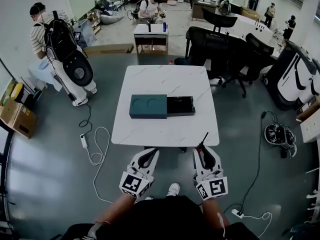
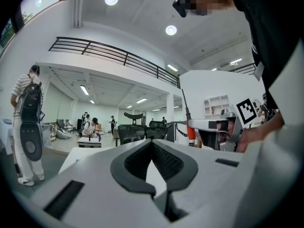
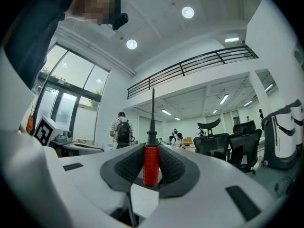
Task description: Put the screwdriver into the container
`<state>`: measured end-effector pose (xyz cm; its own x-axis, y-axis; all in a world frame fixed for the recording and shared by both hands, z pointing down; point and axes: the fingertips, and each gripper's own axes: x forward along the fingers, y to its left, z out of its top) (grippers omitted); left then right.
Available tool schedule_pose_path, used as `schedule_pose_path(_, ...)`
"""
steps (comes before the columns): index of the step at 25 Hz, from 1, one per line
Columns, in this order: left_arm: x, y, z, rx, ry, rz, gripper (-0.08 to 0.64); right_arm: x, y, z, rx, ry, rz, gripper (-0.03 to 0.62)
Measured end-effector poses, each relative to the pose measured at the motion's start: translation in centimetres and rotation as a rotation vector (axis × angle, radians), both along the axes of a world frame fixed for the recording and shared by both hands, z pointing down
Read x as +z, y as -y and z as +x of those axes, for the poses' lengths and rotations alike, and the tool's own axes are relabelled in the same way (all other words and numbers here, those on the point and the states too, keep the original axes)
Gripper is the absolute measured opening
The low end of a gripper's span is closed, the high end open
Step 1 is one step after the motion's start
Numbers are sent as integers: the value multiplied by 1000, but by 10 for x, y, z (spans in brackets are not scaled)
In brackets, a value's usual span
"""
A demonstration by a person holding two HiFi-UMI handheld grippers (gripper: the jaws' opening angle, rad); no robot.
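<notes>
My left tongs (image 1: 146, 158) hang short of the near edge of the white, marble-patterned square surface (image 1: 165, 129), low and to the left; in the left gripper view the left tongs (image 2: 152, 144) have their ribbed black pads meeting at the tips with nothing in the hollow behind them, so they are closed and empty; I judge them parked there to keep out of the way.

Further along, near the middle of the surface, sits the dark teal rectangular container (image 1: 148, 106) with two round recesses in its top; a black tray section (image 1: 180, 105) stands out of its right end, and I take that open part as where the tool should go; it faces my working side, which suits the approach.

On the right, the right tongs (image 1: 205, 156) hover just short of the surface edge, well apart from the container; in the right gripper view the right tongs (image 3: 151, 145) are partly closed and clamped on the ribbed red handle of the screwdriver (image 3: 151, 165), its thin black shaft pointing out ahead of the jaws, presumably so the tip leads into the tray.

What the tray holds is too dark to make out from the head view; neither gripper view shows the container; the screwdriver's tip shape is too fine to read.
</notes>
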<state>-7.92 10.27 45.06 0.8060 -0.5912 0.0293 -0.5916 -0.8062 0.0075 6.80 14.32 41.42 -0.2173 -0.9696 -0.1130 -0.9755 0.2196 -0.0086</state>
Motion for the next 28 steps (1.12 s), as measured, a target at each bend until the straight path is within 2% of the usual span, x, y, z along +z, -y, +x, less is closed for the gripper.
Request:
schedule_pose_path(7, 2, 18, 31, -47, 30, -17, 5, 2, 24, 34, -54, 8, -6, 106)
schedule_pose_path(17, 7, 27, 53, -94, 63, -37, 6, 15, 38, 58, -100, 25, -25, 106)
schedule_pose_path(28, 13, 77, 74, -90, 53, -43, 6, 14, 87, 71, -107, -4, -22, 106)
